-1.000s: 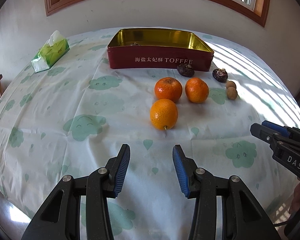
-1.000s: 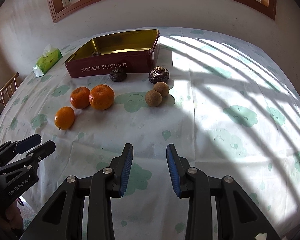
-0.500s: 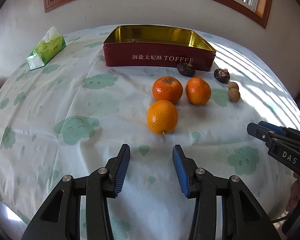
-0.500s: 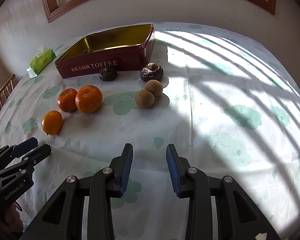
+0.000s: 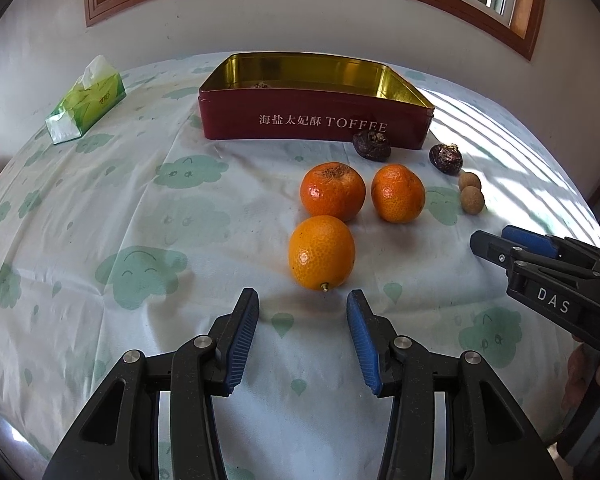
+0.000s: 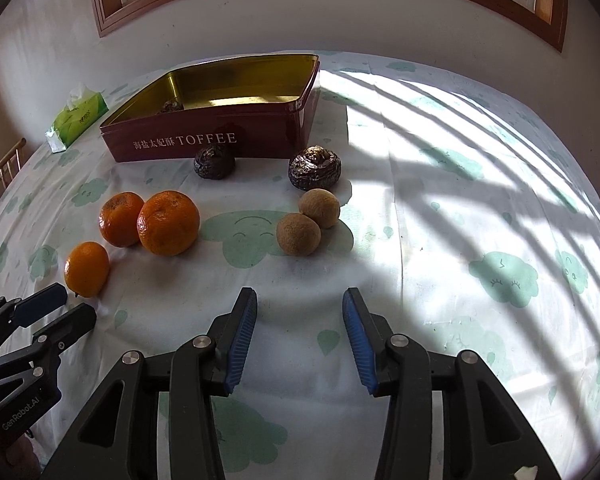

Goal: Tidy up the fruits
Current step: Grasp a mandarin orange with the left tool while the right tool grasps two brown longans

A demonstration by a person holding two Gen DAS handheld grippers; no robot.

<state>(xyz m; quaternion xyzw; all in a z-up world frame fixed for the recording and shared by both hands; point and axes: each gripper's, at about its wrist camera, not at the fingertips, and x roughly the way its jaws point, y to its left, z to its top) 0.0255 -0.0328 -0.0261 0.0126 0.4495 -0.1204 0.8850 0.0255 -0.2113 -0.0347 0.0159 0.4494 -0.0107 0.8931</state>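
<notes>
moved: both my tongs are closing in on the fruit, jaws having just been widening, nothing between them.
left gripper point(image 5: 303, 316): hanging released just short of the nearest orange point(image 5: 321, 258).
right gripper point(image 6: 299, 314): hanging released before two brown fruits point(image 6: 299, 234).
fruit: lying loose on the tablecloth point(image 5: 100, 208), in front of the toffee tin point(image 5: 316, 120).

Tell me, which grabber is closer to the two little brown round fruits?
Right. The right gripper is open just in front of the little brown fruits, nothing between its jaws. The left gripper is off to their left, open in front of the nearest orange.
</notes>
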